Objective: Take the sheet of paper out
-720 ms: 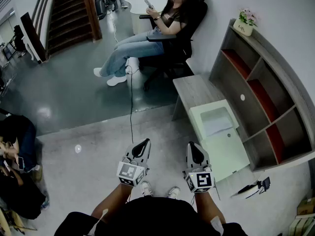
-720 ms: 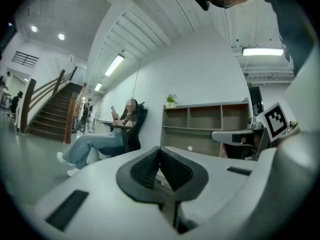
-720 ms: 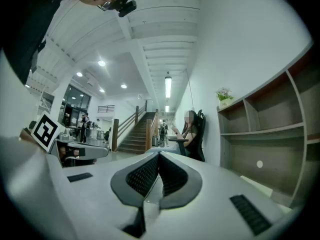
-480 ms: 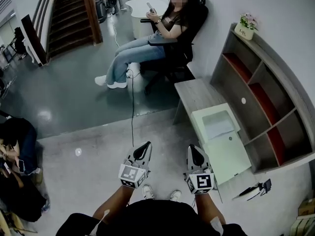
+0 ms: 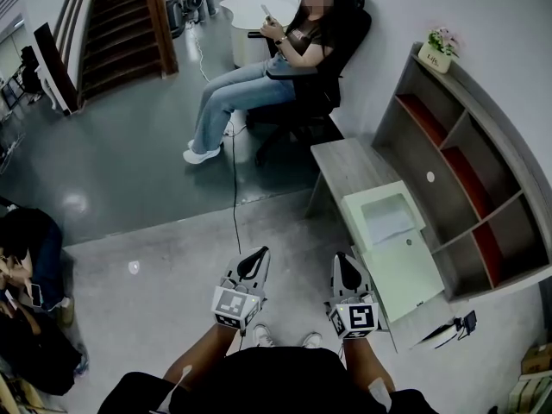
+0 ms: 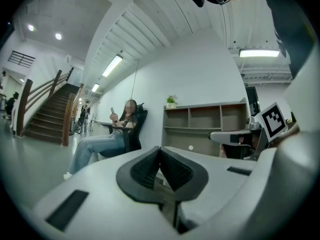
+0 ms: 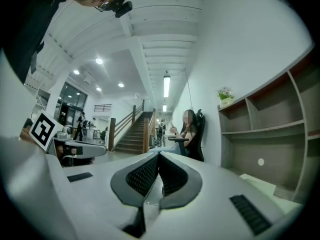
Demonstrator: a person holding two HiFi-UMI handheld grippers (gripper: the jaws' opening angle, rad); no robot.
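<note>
Standing on the grey floor, the person holds the left gripper (image 5: pixel 252 261) and right gripper (image 5: pixel 345 267) level, each pair of fingers pressed together on nothing, just as half a second ago. The sheet of paper (image 5: pixel 388 222) lies in the top recess of the pale green box (image 5: pixel 405 274) on the low bench (image 5: pixel 343 162), ahead of the right gripper. Only the head view has drifted slightly.

The sheet of paper (image 5: pixel 387 221) is white, the box (image 5: pixel 405 272) pale green, the shelf (image 5: pixel 417 141) grey and red.
</note>
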